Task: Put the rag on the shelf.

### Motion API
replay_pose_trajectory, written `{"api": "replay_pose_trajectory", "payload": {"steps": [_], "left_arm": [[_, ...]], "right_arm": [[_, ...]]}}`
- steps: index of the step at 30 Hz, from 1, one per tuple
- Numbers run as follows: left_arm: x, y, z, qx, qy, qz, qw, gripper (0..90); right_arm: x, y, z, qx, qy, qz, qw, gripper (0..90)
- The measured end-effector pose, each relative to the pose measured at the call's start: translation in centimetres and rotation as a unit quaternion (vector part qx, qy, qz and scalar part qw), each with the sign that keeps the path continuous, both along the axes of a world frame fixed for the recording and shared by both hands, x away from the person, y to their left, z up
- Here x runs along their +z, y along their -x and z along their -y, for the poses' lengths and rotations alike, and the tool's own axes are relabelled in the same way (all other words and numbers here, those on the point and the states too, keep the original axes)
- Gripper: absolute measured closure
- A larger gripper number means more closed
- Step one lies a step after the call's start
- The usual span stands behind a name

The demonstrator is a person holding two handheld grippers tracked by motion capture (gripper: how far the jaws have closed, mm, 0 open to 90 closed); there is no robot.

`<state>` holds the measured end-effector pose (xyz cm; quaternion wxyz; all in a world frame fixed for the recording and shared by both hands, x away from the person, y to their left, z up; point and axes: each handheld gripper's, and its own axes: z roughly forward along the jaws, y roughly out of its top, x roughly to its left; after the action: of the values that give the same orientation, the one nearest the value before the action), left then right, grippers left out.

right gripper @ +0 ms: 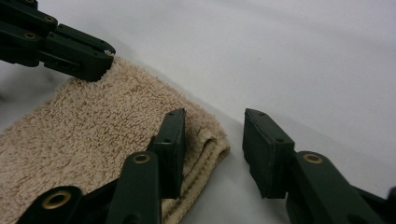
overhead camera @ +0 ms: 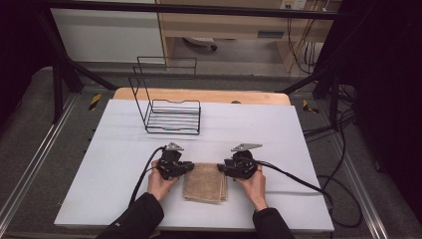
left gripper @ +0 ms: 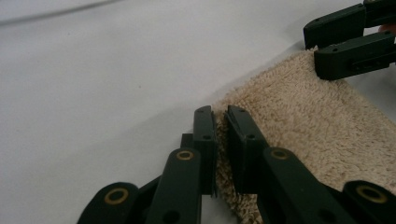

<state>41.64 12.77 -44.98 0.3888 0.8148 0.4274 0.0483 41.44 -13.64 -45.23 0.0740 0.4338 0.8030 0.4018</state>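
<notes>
**Uneven grab could skew the towel**

Towel (overhead camera: pixel 205 182) lies folded on bench (overhead camera: pixel 114 164). Left tongs (left gripper: pixel 220 116) pinch its far-left corner; right tongs (right gripper: pixel 212 123) gape, straddling the far-right corner w/o biting. Risk: right grabs one layer only, fold slips apart on lift.

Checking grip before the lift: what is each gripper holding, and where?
Left gripper pinches the towel's far corner; right gripper straddles the other far corner, not yet clamped.

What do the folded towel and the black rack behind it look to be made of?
Towel: likely cotton terry, beige and matt; the looped, fuzzy pile and stitched hem show in both gripper views. Rack: apparently thin metal wire with a black coating, judging by its slender straight rods and bent frame; the finish is too small to tell.
</notes>
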Motion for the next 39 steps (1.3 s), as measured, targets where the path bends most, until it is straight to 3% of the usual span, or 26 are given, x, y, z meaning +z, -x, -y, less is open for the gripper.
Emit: {"api": "replay_pose_trajectory", "payload": {"steps": [9, 14, 25, 31, 39], "left_arm": [[0.0, 0.1, 0.2, 0.000, -0.007, 0.007, 0.9999, 82.0], [0.0, 0.2, 0.2, 0.000, -0.006, 0.006, 1.0000, 83.3], [0.2, 0.1, 0.0, -0.004, 0.001, 0.010, 0.9999, 85.7], [1.0, 0.3, -0.4, -0.006, 0.021, 0.019, 0.9996, 85.8], [2.4, 1.0, -0.9, -0.012, 0.044, 0.038, 0.9982, 85.7]], "right_arm": [[-0.2, 0.1, -0.2, 0.001, -0.013, -0.015, 0.9998, 69.1], [-0.4, 0.1, -0.4, 0.006, -0.023, -0.027, 0.9994, 79.7], [-0.2, 0.2, -0.3, -0.004, -0.033, -0.038, 0.9987, 83.0], [0.2, 0.4, -0.2, -0.004, -0.037, -0.026, 0.9990, 83.0], [1.8, 1.2, 0.4, 0.000, -0.065, -0.004, 0.9979, 82.9]]}}
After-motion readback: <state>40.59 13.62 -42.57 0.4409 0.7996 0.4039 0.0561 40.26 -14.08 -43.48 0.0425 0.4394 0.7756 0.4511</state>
